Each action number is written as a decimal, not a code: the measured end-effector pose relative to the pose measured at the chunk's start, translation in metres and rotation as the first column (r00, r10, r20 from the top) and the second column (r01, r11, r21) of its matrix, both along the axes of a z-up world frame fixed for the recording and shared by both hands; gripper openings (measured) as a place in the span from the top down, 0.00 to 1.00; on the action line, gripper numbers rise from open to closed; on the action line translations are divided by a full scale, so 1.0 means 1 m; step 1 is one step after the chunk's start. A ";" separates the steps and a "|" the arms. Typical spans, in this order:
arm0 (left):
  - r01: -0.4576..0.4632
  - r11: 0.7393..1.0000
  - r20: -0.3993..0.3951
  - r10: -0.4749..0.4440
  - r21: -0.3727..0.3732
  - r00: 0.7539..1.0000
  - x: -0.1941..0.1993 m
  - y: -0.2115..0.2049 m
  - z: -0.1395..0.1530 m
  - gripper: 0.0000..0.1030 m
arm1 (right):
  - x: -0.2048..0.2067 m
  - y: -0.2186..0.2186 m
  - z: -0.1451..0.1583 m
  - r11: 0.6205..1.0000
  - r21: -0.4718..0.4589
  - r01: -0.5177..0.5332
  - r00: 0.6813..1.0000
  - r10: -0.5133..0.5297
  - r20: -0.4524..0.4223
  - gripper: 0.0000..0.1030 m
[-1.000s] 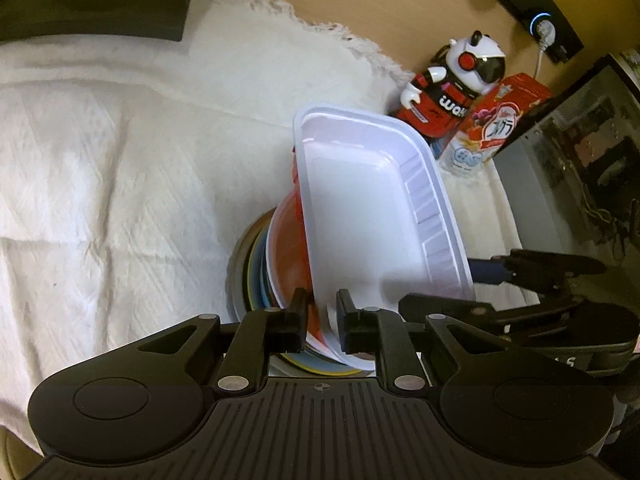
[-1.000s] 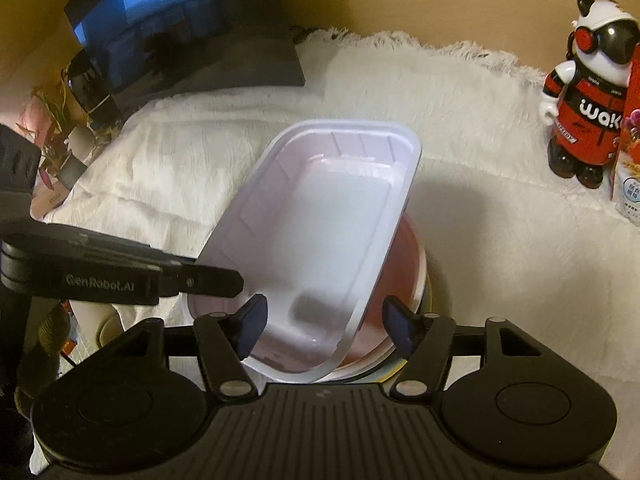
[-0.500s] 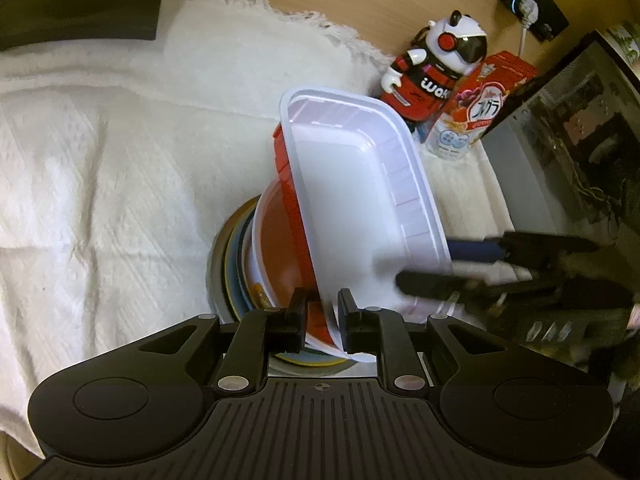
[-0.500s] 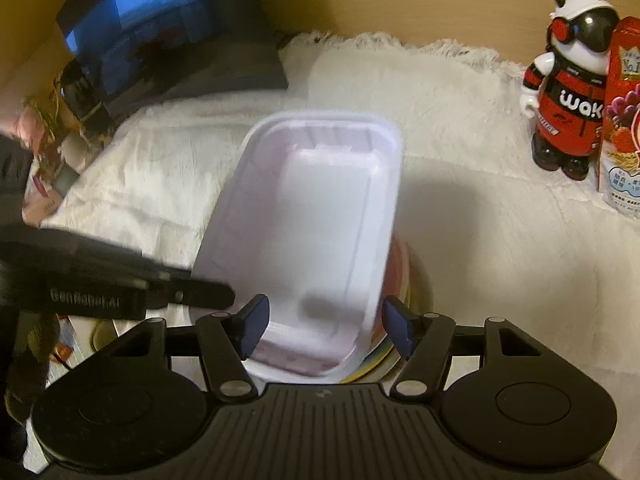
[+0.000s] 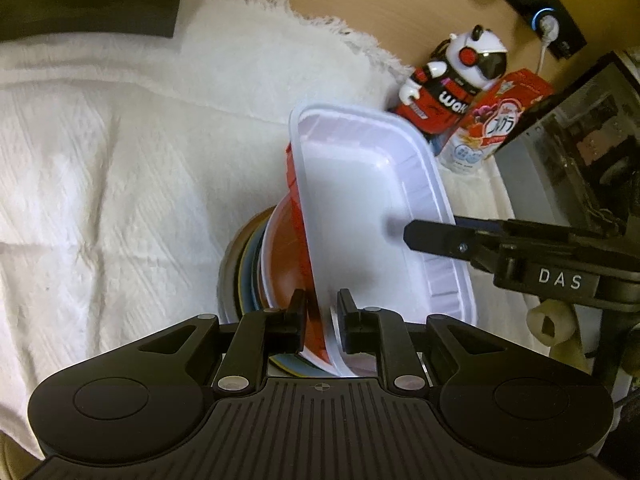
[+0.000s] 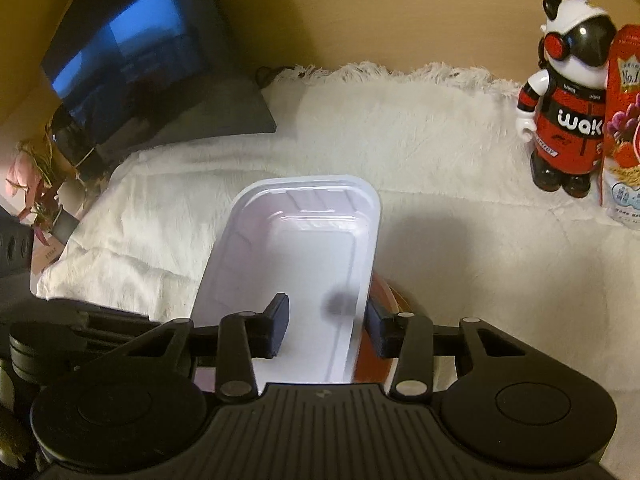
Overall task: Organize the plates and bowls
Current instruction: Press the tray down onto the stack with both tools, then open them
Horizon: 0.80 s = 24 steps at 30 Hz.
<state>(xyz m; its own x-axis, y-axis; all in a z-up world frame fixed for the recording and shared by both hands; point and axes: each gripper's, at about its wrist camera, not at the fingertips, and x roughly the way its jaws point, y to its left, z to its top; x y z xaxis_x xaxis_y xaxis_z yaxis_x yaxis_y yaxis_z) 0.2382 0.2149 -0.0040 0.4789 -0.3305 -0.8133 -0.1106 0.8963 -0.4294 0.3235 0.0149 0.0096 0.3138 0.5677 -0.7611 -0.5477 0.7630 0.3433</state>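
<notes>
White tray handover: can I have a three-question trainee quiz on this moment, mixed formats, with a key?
1. True or false: the left gripper is clamped on the near rims of the white tray and the red container nested under it.
2. The stack of plates and bowls under the tray sits on: A) bare wood, B) a white cloth, C) a wire rack.
3. Fill in: at the back, beside the red carton, stands a ___.

Key: 1 true; 2 B; 3 panda toy.
</notes>
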 end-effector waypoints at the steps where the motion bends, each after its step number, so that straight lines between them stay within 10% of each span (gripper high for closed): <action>1: 0.002 1.000 0.008 -0.003 0.001 1.000 -0.002 0.000 0.004 0.83 | -0.001 -0.002 0.003 1.000 0.008 0.000 1.000 0.000 0.000 0.59; 24: -0.109 0.994 0.029 0.109 0.012 0.994 -0.012 0.002 0.010 0.83 | -0.016 -0.016 -0.005 1.000 0.008 -0.002 1.000 0.002 -0.019 0.59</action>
